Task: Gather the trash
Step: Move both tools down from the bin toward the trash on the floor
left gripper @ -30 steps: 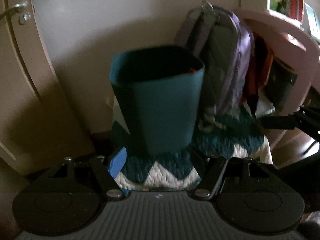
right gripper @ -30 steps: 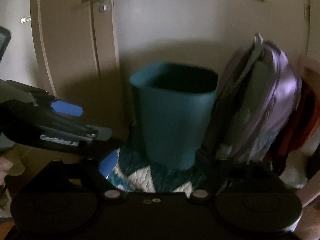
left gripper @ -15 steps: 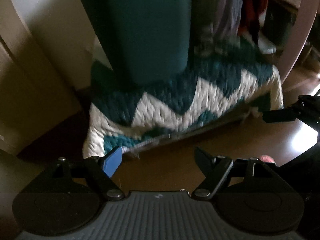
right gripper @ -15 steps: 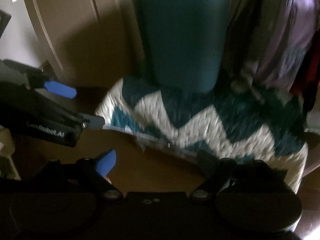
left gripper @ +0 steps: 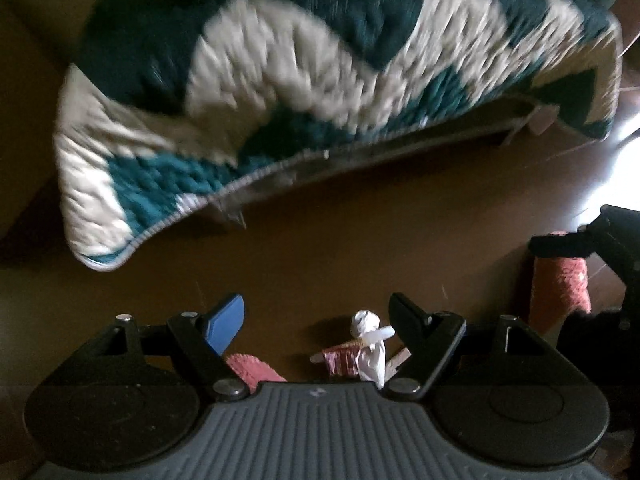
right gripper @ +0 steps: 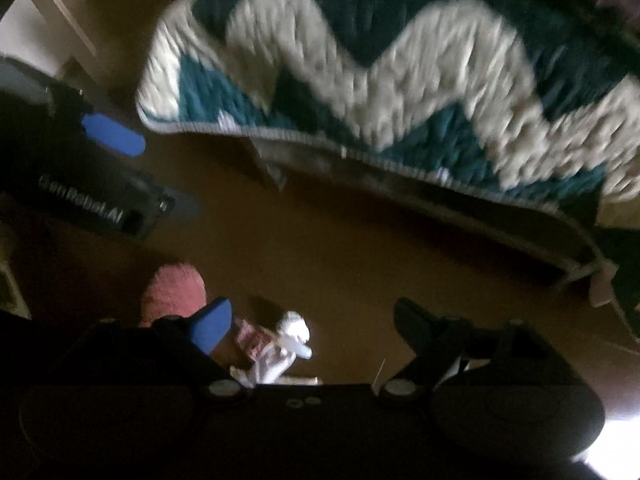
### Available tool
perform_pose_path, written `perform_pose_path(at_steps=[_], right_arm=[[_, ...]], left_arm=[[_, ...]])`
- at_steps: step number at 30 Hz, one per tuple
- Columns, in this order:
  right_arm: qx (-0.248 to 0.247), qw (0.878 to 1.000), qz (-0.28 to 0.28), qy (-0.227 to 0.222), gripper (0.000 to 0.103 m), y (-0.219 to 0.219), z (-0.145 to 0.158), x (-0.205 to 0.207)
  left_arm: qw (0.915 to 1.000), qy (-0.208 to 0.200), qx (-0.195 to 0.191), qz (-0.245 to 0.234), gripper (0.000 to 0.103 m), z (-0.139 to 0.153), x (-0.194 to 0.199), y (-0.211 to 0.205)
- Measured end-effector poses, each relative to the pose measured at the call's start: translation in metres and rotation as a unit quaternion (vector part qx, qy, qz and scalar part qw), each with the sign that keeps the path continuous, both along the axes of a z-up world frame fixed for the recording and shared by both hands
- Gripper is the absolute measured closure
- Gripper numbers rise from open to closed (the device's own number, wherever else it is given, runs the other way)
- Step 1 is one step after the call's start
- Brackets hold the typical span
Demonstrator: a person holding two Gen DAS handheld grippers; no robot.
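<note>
Crumpled white paper trash (left gripper: pixel 370 344) with a small pink-red wrapper (left gripper: pixel 340 360) lies on the brown floor, low in both views. In the left wrist view it sits between the fingers of my open left gripper (left gripper: pixel 320 316), near its right finger. In the right wrist view the same white trash (right gripper: pixel 292 340) and wrapper (right gripper: pixel 254 338) lie below my open right gripper (right gripper: pixel 310 320), near its blue left finger. Both grippers are empty. The left gripper's blue pad also shows at the left of the right wrist view (right gripper: pixel 112 134).
A teal-and-white zigzag rug (left gripper: pixel 304 80) covers the floor ahead, its edge lifted; it also shows in the right wrist view (right gripper: pixel 400 80). Pink fuzzy slippers (left gripper: pixel 560 280) (left gripper: pixel 250 370) (right gripper: pixel 174 292) stand on the floor by the trash. Bright glare at the right (left gripper: pixel 624 168).
Both cameras have tilted down from the teal bin to the floor. The bin and backpack have left view; the trash and pink slippers have come into view. Both grippers stay open.
</note>
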State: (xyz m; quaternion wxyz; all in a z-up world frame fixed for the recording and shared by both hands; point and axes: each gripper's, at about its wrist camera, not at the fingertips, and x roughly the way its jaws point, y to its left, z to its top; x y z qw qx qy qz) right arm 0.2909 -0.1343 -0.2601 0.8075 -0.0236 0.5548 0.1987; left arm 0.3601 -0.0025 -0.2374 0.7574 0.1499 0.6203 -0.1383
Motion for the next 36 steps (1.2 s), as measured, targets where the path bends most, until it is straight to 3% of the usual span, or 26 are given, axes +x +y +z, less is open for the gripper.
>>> perform_pose_path(at_steps=[9,20,26,29,31,36], right_arm=[[0.005,0.997,0.043,0.061,0.015,0.015,-0.088,0.009],[0.023,0.989,0.079,0.125,0.017,0.011,-0.172,0.044],[0.002,0.974,0.187,0.129,0.019,0.041,-0.206,0.033],[-0.010,0.965,0.224,0.137,0.027,0.053,-0.226,0.025],[-0.017,0.960,0.236,0.147,0.047,0.059,-0.238,0.024],[-0.022,0.956,0.250,0.151,0.049,0.069,-0.260,0.028]], left_arm=[[0.9970,0.077,0.009,-0.001,0.024,-0.102,0.022,0.005],[0.9843,0.173,0.020,-0.028,0.024,-0.220,-0.007,0.022],[0.9751,0.219,0.017,-0.031,0.024,-0.271,-0.023,0.028],[0.9717,0.234,0.017,-0.027,0.024,-0.292,-0.028,0.029],[0.9678,0.251,0.015,-0.011,0.024,-0.305,-0.030,0.034],[0.9622,0.272,0.005,0.021,0.024,-0.326,-0.032,0.046]])
